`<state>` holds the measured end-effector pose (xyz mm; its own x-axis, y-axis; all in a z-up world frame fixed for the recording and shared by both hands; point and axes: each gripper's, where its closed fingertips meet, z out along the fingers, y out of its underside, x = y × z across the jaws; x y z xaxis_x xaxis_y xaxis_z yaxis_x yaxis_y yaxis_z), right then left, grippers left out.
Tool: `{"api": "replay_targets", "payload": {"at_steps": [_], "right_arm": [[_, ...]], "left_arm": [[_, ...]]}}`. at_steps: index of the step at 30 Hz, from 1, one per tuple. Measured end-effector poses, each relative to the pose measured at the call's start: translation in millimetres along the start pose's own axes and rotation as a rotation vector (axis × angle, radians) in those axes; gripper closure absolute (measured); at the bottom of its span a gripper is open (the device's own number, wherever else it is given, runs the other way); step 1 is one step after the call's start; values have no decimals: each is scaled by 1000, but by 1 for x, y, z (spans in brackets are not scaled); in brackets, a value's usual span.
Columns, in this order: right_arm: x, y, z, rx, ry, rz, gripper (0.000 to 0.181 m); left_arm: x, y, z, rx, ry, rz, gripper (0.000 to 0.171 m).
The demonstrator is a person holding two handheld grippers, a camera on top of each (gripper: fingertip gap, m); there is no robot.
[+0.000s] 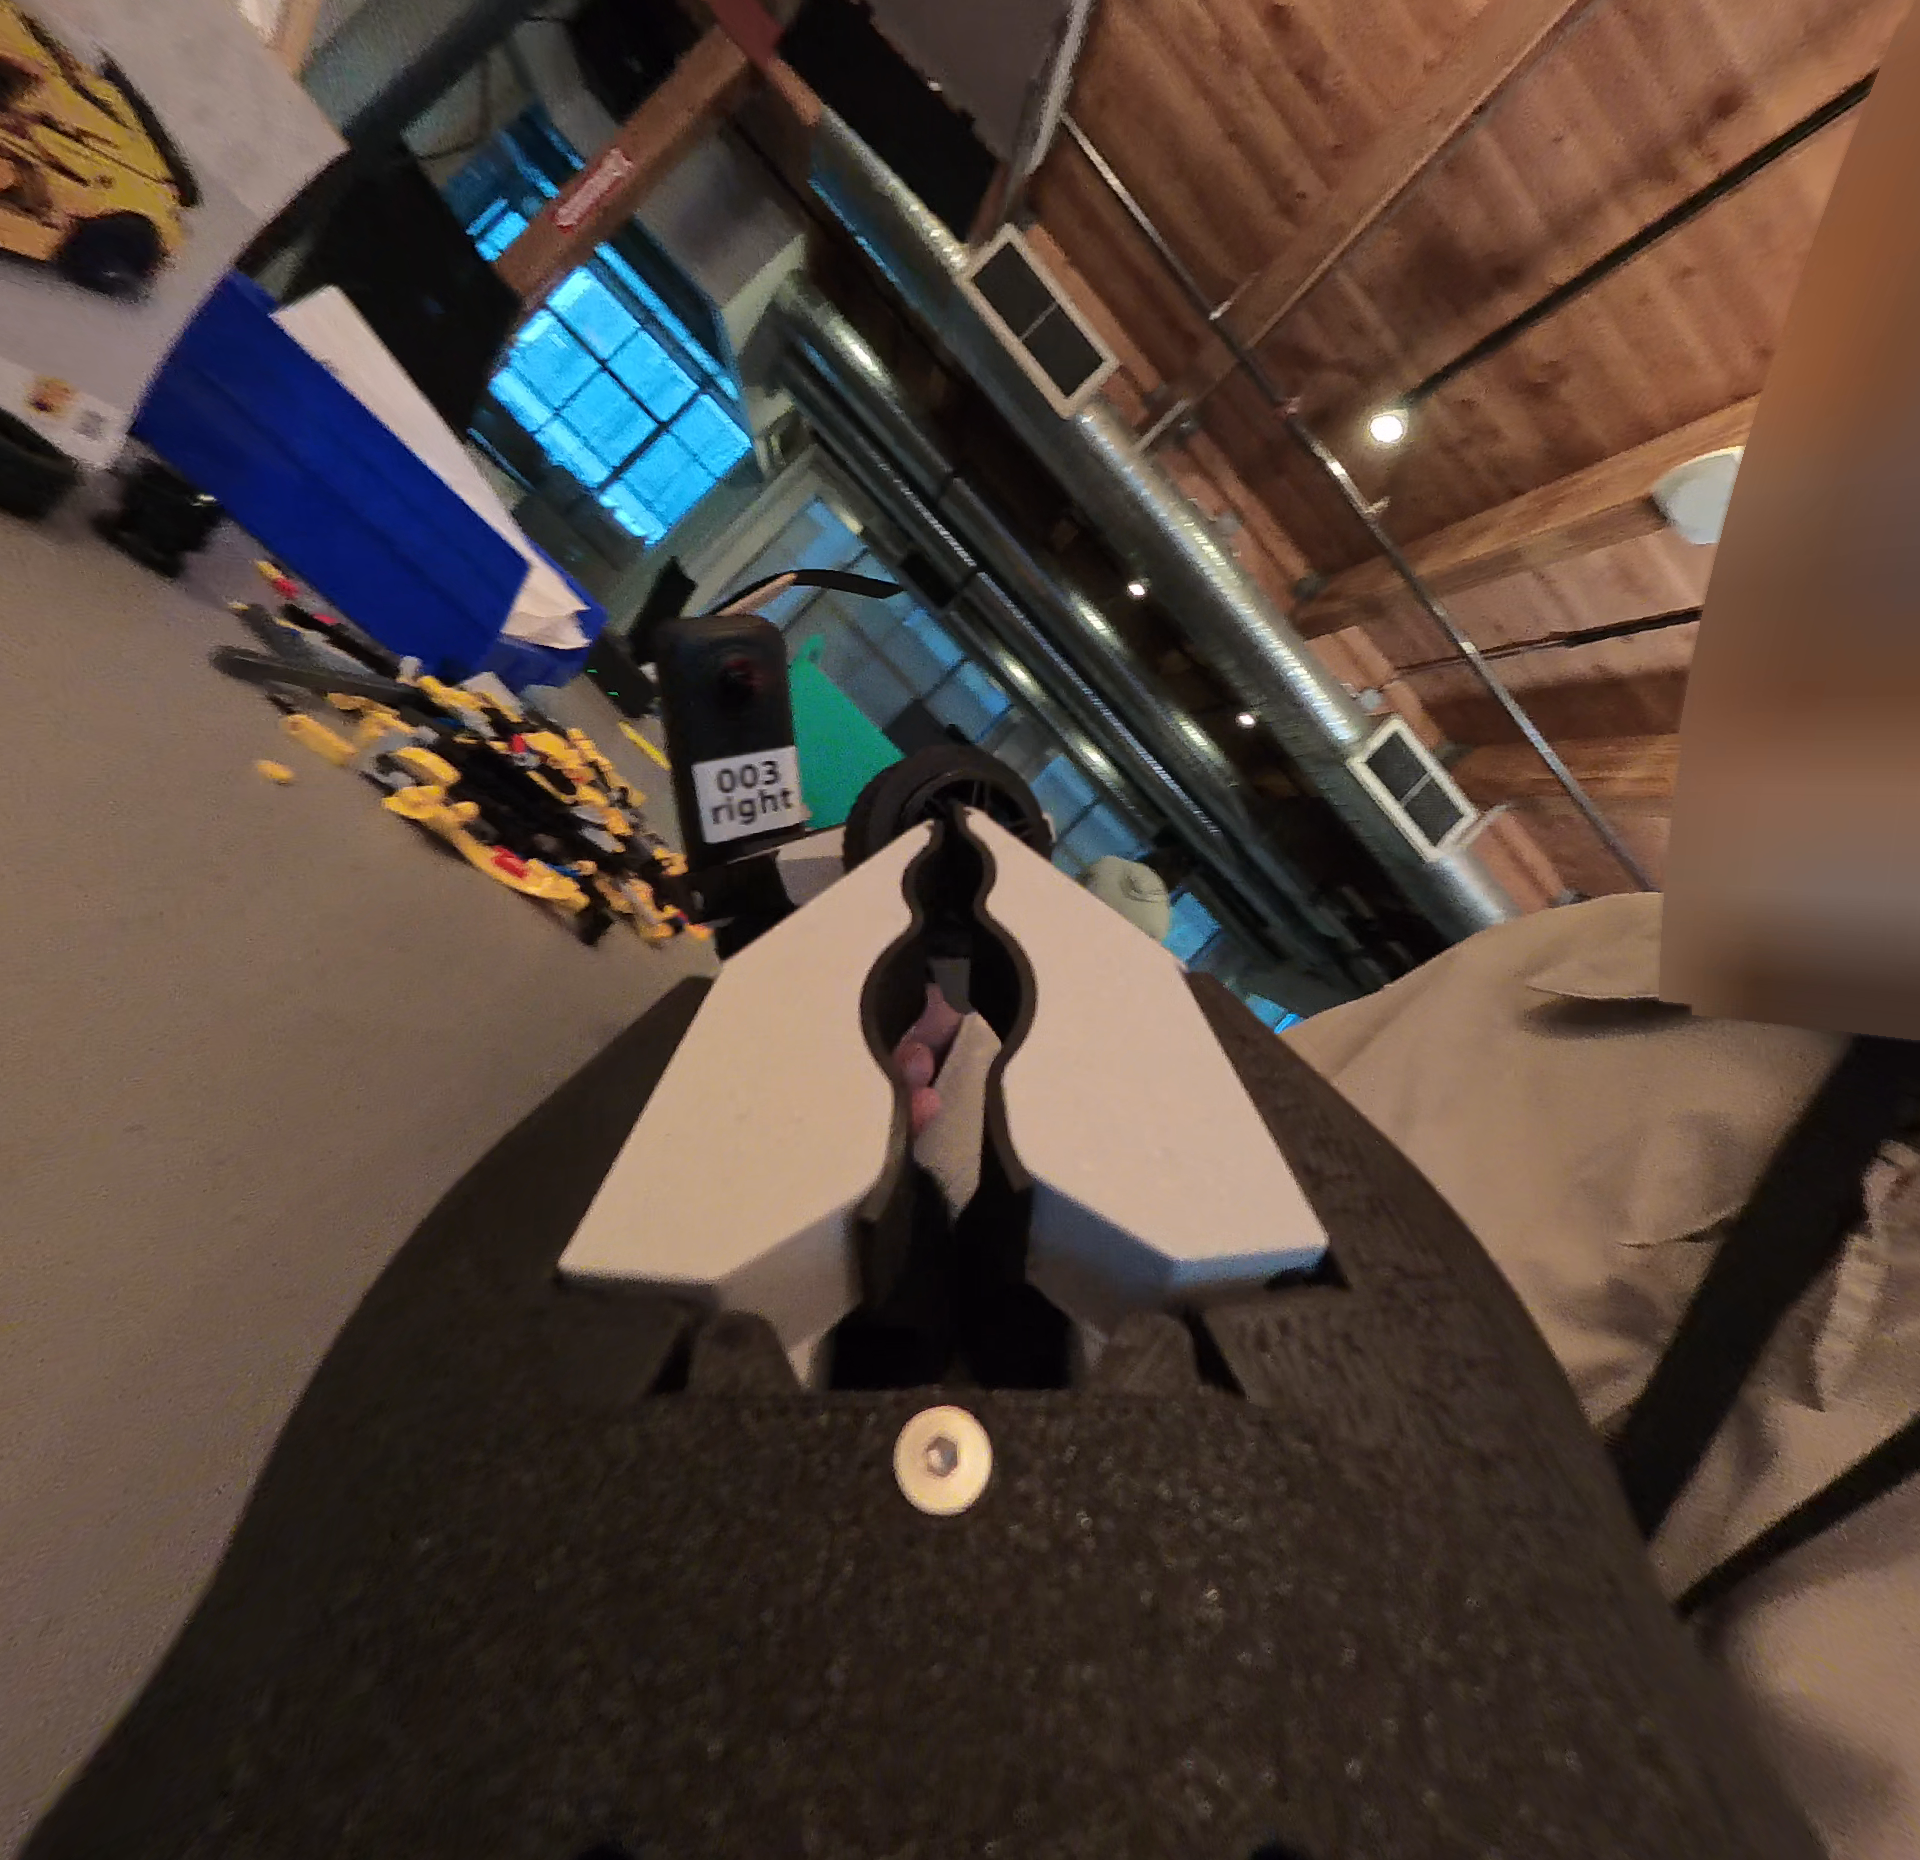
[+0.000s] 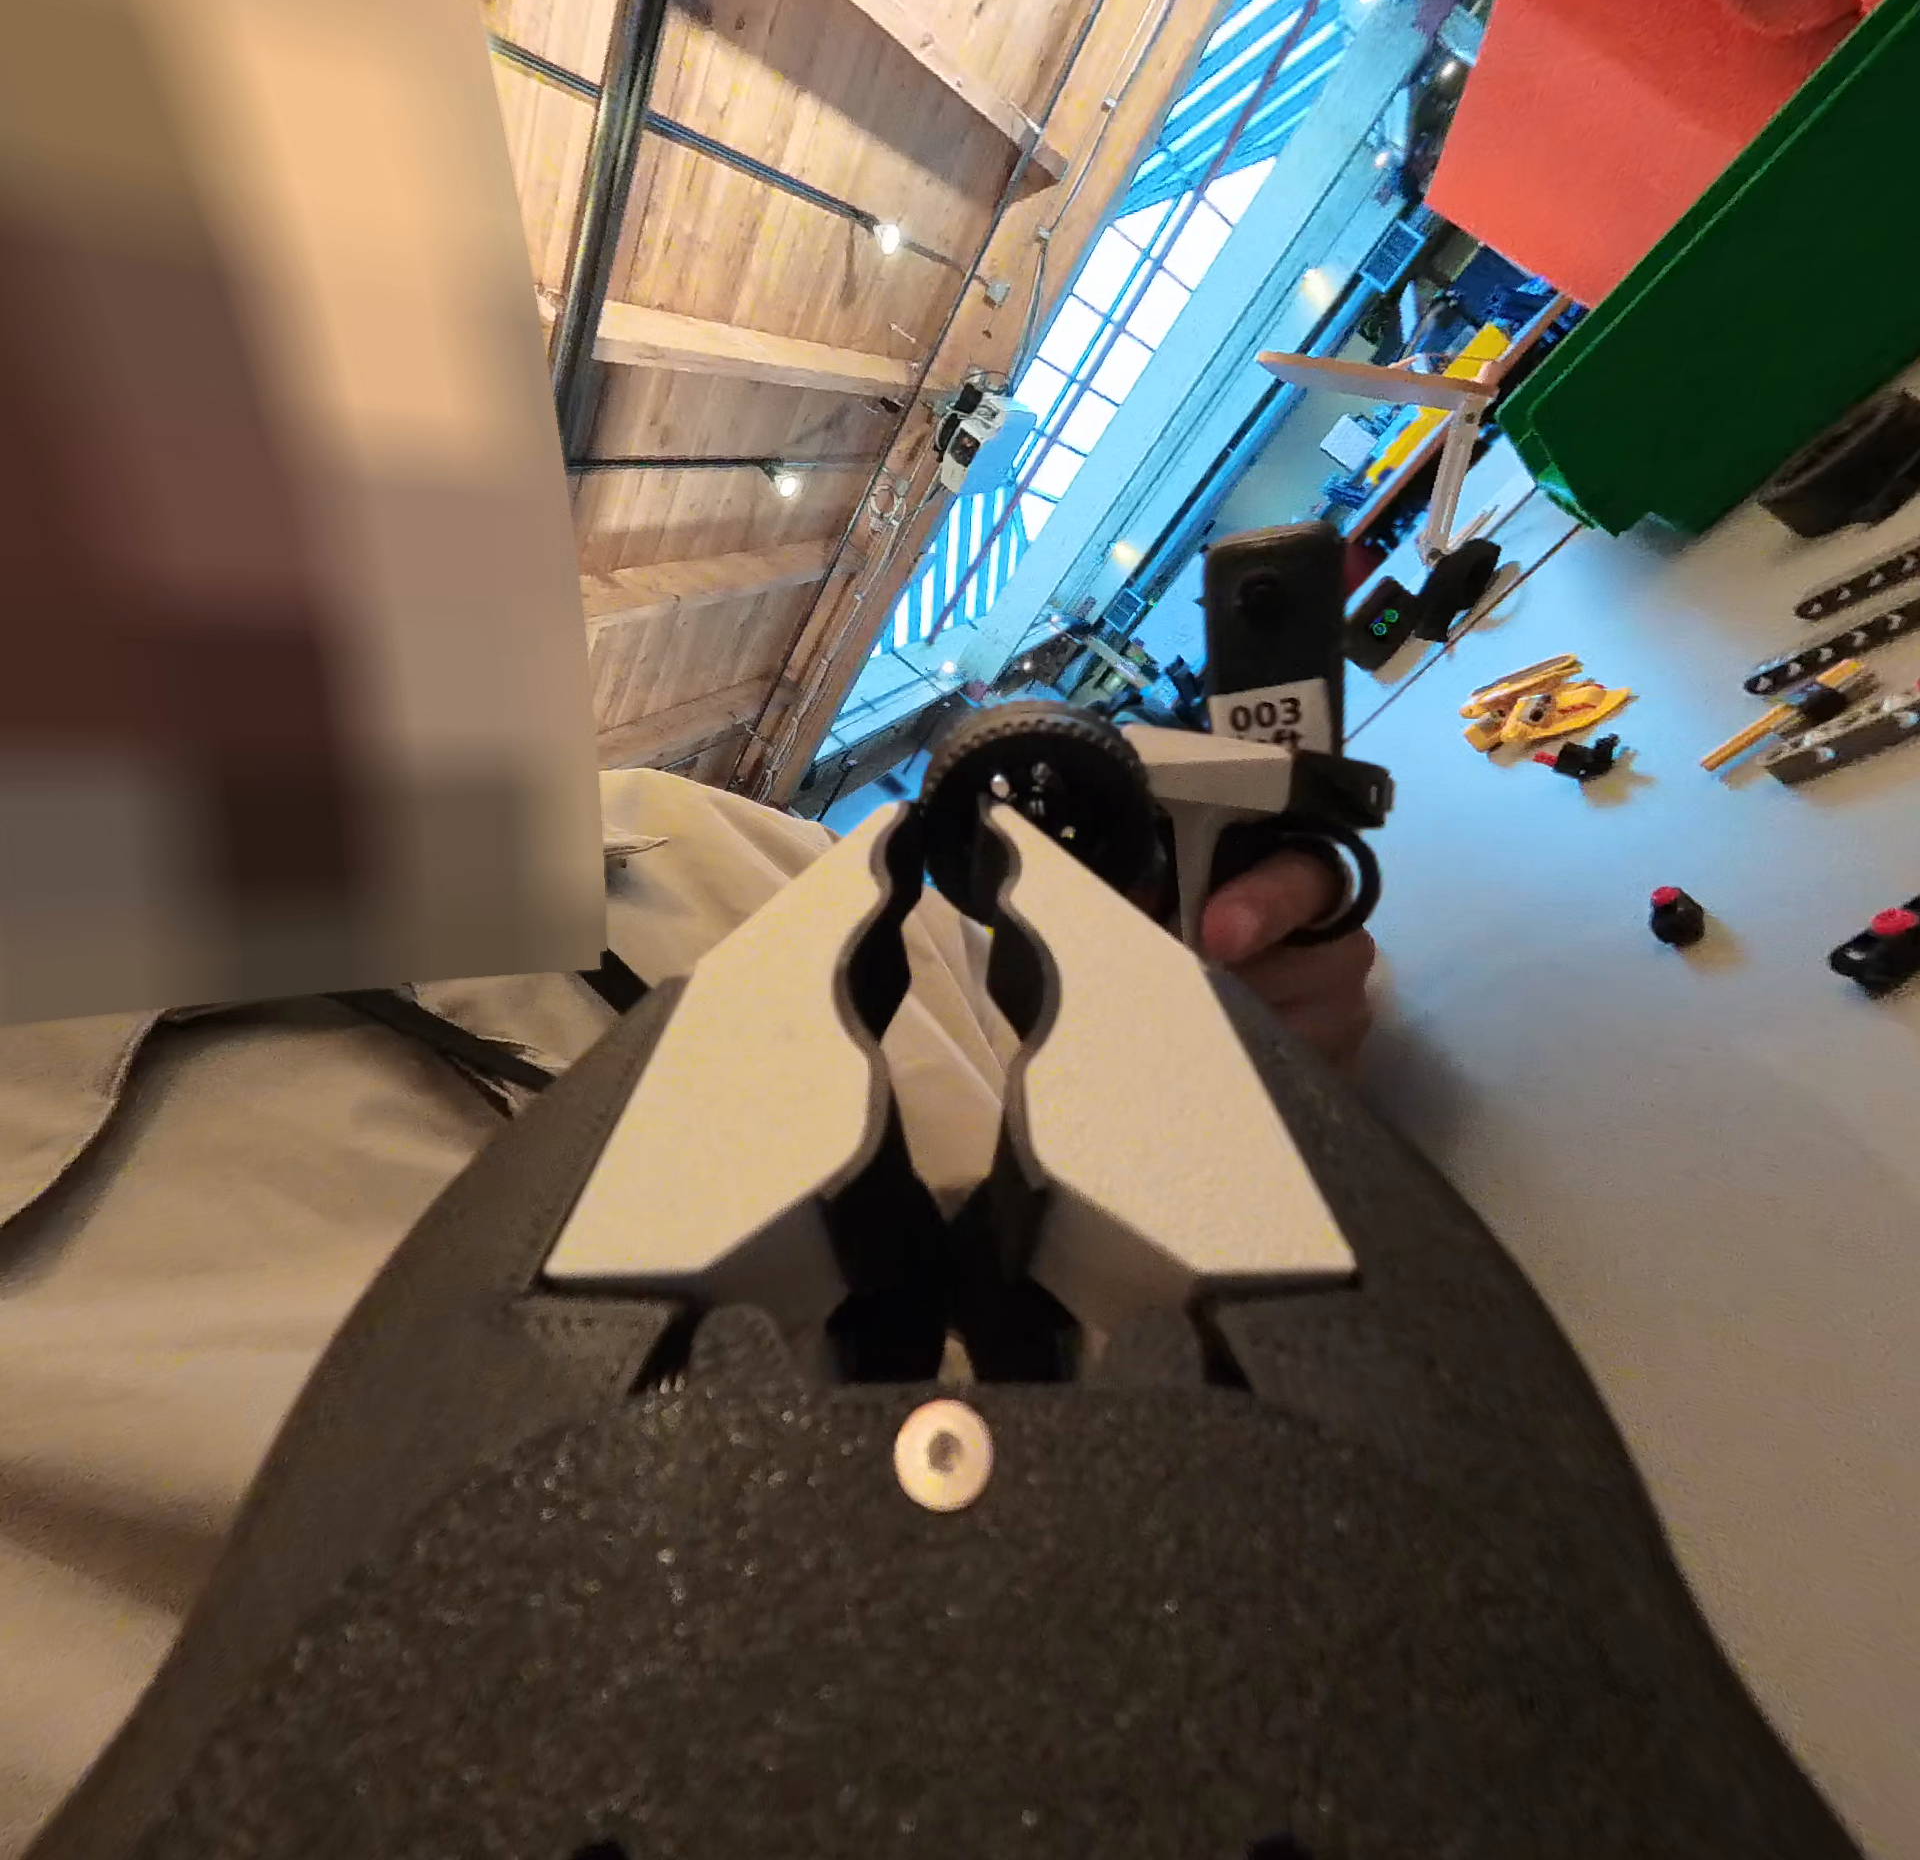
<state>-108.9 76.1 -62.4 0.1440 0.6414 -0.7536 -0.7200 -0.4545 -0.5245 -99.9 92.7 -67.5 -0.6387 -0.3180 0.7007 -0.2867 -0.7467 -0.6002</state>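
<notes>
We see both grippers raised off the grey table (image 1: 208, 1083) and tilted up toward a wooden plank ceiling (image 1: 1403, 148), facing each other with a small black toy wheel between them.

The left gripper (image 1: 951, 828) has its white fingers nearly meeting at the tips. The black toy wheel (image 1: 940, 792) sits right at those tips, but we cannot tell whether the tips actually pinch it or only touch it. In the right wrist view the wheel (image 2: 1039, 802) shows its ribbed tread and spoked hub.

The right gripper (image 2: 951, 823) has its jaws a narrow gap apart at the tips, which reach the wheel's rim; whether they grip it is unclear.

A person's hand (image 2: 1278, 927) holds the left gripper's handle, and a beige shirt (image 1: 1558, 1135) fills the space behind.

On the table lie a heap of yellow and black toy building pieces (image 1: 520, 792), a blue bin (image 1: 343, 491) beside it, and a boxed set showing a yellow vehicle (image 1: 94, 148). Farther off in the right wrist view stand a green bin (image 2: 1714, 335), with black perforated beams (image 2: 1860, 615) and a small yellow assembly (image 2: 1538, 709) near it.
</notes>
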Motion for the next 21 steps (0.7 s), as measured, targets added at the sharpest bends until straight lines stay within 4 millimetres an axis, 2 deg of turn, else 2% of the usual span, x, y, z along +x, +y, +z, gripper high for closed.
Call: {"api": "replay_targets", "payload": {"at_steps": [2,4,5,6,7,9,13,16,18,21], "right_arm": [[1,-2,0,7,5,6,173],[18,-2,-3,-18,182,-126,173],[22,-2,-4,-31,240,-182,174],[24,-1,-5,-39,265,-204,173],[26,1,-6,-48,275,-193,173],[24,0,-6,-39,254,-168,173],[20,6,-2,-64,218,-153,173],[19,2,-4,-49,218,-164,173],[25,9,-1,-90,252,-173,173],[22,20,7,-146,197,-133,173]], "left_arm": [[-2,-3,-1,2,-35,37,171],[-12,-4,-5,-13,-121,79,171],[-11,-3,-5,-26,-118,91,163],[-12,-1,-5,-46,-128,105,147],[-14,2,-6,-68,-148,129,143],[-12,4,-6,-95,-157,180,140],[-9,7,-8,-136,-157,239,151],[-16,6,-17,-191,-236,321,131],[-15,12,-18,-240,-239,384,128],[-14,28,-12,-321,-250,488,127]]}}
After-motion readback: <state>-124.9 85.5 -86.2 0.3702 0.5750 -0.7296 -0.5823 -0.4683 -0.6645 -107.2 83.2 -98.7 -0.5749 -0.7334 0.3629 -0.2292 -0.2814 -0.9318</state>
